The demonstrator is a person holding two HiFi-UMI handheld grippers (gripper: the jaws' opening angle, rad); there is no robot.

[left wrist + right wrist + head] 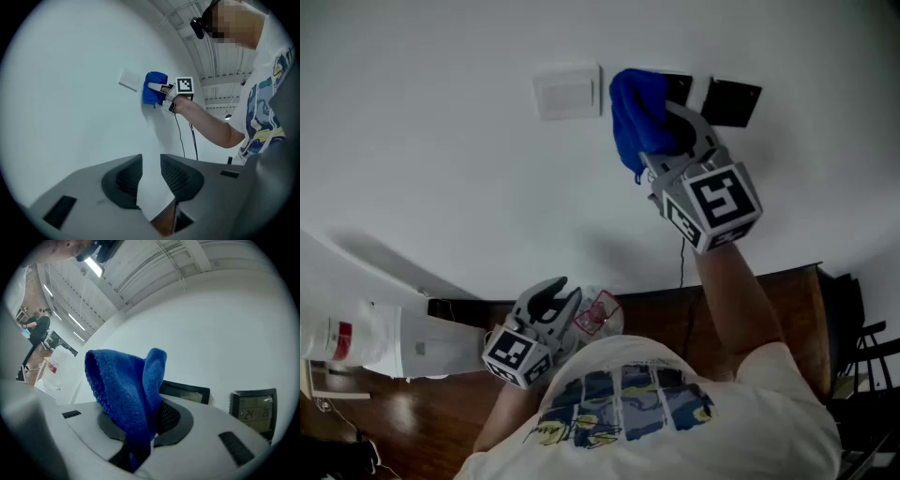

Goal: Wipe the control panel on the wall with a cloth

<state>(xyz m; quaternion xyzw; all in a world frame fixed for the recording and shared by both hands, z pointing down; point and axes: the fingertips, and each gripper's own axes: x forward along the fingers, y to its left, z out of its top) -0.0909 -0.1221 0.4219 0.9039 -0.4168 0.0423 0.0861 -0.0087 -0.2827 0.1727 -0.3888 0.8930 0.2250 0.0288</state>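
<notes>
1. I read the right gripper (673, 141) as raised to the white wall (441, 150), with its jaws closed on a blue terry cloth (633, 117). In the right gripper view the cloth's lower end is pinched between the pads and the rest stands up in a folded bunch
2. In the head view the cloth covers the left part of a dark rectangular control panel (678, 89). The left gripper view shows the cloth lying against the wall there
3. A second dark panel with a pale display (733, 101) sits just beside the first, at its 3 o'clock. The cloth is clear of it
4. A white rectangular switch plate (567, 91) is on the wall at the cloth's 9 o'clock, close to it but not touching
5. The left gripper (551, 298) hangs low, at the right gripper's 7 o'clock and well apart from the panels. Its jaws stand slightly apart with nothing between them
6. A white plastic bottle with a red label (356, 339) lies at the left gripper's 9 o'clock
</notes>
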